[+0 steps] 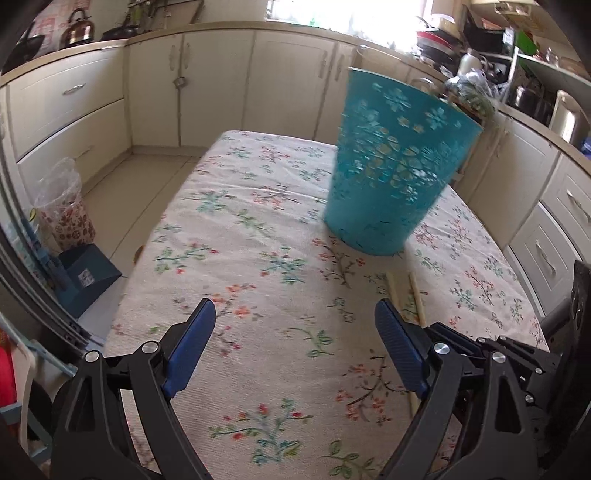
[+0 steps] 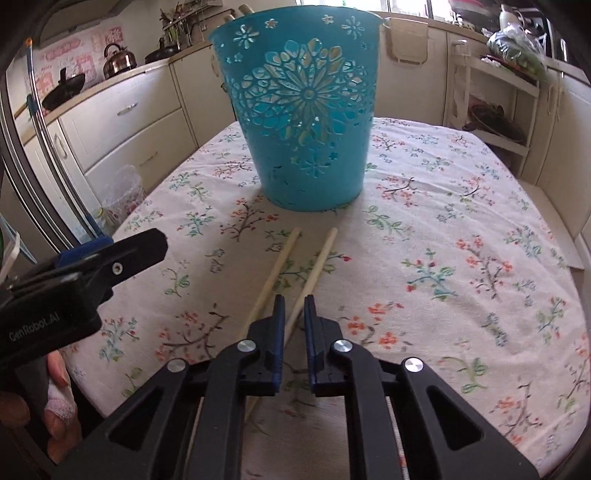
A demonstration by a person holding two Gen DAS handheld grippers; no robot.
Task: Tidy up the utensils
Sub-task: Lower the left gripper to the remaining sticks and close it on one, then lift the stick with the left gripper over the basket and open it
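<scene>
A teal cut-out bucket stands upright on the floral tablecloth. Two pale wooden chopsticks lie side by side on the cloth in front of it, the left chopstick and the right chopstick. My right gripper is low over them. Its jaws stand almost closed around the right chopstick, with a thin gap on each side, and the stick still lies flat. My left gripper hovers wide open above bare cloth, left of the chopsticks' ends. Wooden tips poke out above the bucket's rim.
Cream kitchen cabinets ring the table. A kettle and a pan sit on the counter at the back left. A white shelf rack stands at the back right. On the floor to the left are a plastic-lined bin and a blue dustpan.
</scene>
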